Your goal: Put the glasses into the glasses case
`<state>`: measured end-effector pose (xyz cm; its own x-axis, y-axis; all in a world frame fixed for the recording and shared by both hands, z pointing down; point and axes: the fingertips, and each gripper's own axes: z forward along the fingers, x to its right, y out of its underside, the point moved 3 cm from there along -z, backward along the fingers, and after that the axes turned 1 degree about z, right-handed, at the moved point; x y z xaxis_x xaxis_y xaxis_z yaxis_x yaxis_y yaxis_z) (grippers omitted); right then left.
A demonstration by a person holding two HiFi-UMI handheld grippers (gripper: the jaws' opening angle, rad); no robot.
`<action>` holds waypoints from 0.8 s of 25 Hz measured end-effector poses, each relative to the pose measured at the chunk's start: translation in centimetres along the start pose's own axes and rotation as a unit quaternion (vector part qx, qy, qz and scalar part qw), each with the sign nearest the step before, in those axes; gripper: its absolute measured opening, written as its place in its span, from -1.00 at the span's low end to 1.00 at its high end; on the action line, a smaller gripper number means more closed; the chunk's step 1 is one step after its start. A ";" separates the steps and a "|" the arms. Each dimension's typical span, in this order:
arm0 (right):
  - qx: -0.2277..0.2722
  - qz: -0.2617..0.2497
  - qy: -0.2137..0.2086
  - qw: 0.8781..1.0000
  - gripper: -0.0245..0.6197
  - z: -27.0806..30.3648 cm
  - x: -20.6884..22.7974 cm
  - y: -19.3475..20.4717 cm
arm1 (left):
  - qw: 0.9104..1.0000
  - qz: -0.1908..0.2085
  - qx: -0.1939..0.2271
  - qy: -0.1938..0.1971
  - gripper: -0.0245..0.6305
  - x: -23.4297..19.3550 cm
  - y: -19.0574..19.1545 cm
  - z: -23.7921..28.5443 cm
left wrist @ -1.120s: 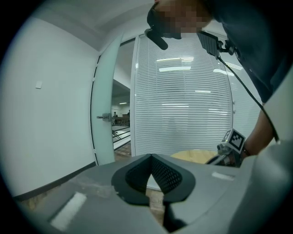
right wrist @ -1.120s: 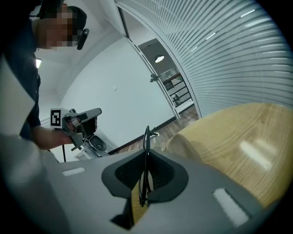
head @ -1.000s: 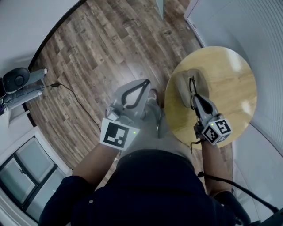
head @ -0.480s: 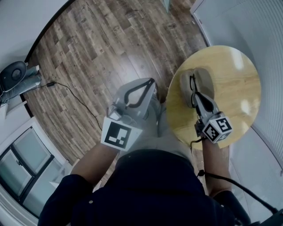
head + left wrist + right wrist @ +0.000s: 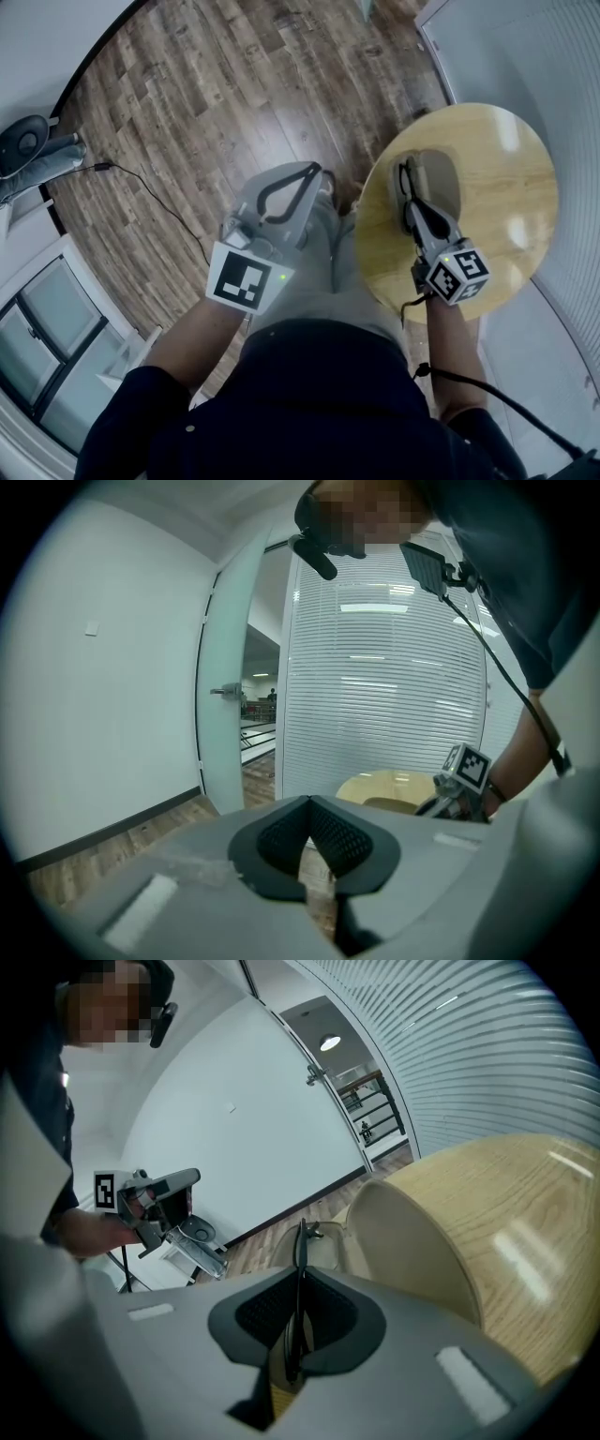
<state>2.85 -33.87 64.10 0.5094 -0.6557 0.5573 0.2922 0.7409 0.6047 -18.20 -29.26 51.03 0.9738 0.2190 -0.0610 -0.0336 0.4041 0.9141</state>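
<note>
Fingers (image 5: 336,1314) of the right gripper (image 5: 411,199) are clenched on the glasses (image 5: 300,1241), thin frame standing upright between them. They're at the open beige glasses case (image 5: 439,176) on the round wooden tabletop (image 5: 511,197). Touching it? Can't tell. The left gripper (image 5: 312,172) hangs beside the tabletop over the wood floor (image 5: 187,94), fingers pressed together, empty.

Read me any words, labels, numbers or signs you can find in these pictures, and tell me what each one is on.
No readable text anywhere.
Left marker cube, on the left gripper: black-and-white square pattern only, no letters.
Right marker cube, on the right gripper: the same, pattern only.
On the glasses case, glasses and table: no print visible.
</note>
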 end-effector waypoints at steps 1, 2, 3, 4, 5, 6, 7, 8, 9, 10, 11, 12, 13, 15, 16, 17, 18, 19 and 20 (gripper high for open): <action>-0.004 0.001 0.000 1.000 -0.83 0.1 -0.1 -0.1 | 1.000 0.001 0.001 0.001 -0.91 -0.1 -0.1 0.0; -0.008 0.001 0.001 1.000 -0.83 0.3 -0.2 -0.1 | 1.000 0.001 0.001 0.002 -0.91 -0.2 -0.2 0.0; -0.012 0.001 0.002 1.000 -0.83 0.4 -0.2 0.0 | 1.000 0.000 0.001 0.002 -0.91 -0.2 -0.1 -0.1; -0.016 0.002 0.003 1.000 -0.83 0.5 -0.2 0.1 | 1.000 0.000 0.000 0.001 -0.91 -0.3 0.0 -0.1; -0.021 0.003 0.005 1.000 -0.83 0.6 -0.1 0.2 | 1.000 -0.001 -0.001 0.001 -0.91 -0.4 0.1 -0.2; -0.025 0.003 0.007 1.000 -0.83 0.8 0.1 0.2 | 1.000 -0.001 -0.003 0.000 -0.91 -0.5 0.2 -0.2; -0.029 0.002 0.008 1.000 -0.83 0.9 0.2 0.2 | 1.000 -0.002 -0.003 -0.001 -0.91 -0.6 0.2 -0.2; -0.034 0.001 0.007 0.999 -0.83 1.1 0.2 0.1 | 1.000 -0.003 -0.004 -0.003 -0.91 -0.8 0.2 -0.2; -0.038 0.001 0.006 0.999 -0.83 1.3 0.1 -0.1 | 1.000 -0.004 -0.004 -0.004 -0.91 -1.2 0.0 -0.2; -0.043 0.002 0.004 0.999 -0.83 1.5 -0.1 -0.3 | 1.000 -0.004 -0.003 -0.004 -0.91 -1.5 -0.4 -0.3; -0.049 0.006 0.003 0.999 -0.83 1.6 -0.3 -0.5 | 1.000 -0.004 -0.002 -0.004 -0.91 -1.9 -0.8 -0.4; -0.056 0.010 0.003 0.998 -0.82 1.7 -0.5 -0.6 | 1.000 -0.002 0.000 -0.003 -0.91 -2.1 -1.3 -0.5; -0.060 0.015 0.004 0.998 -0.82 1.6 -0.6 -0.7 | 1.000 0.001 0.002 -0.001 -0.91 -2.2 -1.9 -0.5; -0.060 0.019 0.009 0.998 -0.74 1.2 -0.7 -1.2 | 1.000 0.009 0.011 0.003 -0.91 -2.3 -3.2 -0.4; -0.056 0.018 0.012 0.998 -0.69 0.9 -0.8 -1.4 | 1.000 0.014 0.018 0.004 -0.91 -2.2 -3.8 -0.4; -0.051 0.017 0.014 0.998 -0.62 0.6 -0.8 -1.7 | 1.000 0.018 0.025 0.004 -0.91 -2.2 -4.4 -0.4; -0.045 0.014 0.017 0.999 -0.57 0.2 -0.9 -2.1 | 0.999 0.021 0.031 0.004 -0.91 -2.1 -5.0 -0.5; -0.038 0.012 0.019 0.999 -0.55 -0.3 -1.1 -2.5 | 0.999 0.025 0.037 0.005 -0.91 -1.9 -5.6 -0.5; -0.030 0.010 0.022 0.999 -0.54 -0.8 -1.2 -2.9 | 0.999 0.029 0.041 0.007 -0.91 -1.7 -6.1 -0.6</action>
<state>2.04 -35.10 61.24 0.5498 -0.6344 0.5434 0.3291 0.7624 0.5571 -19.78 -31.56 45.33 0.9675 0.2525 -0.0130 -0.0700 0.3168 0.9459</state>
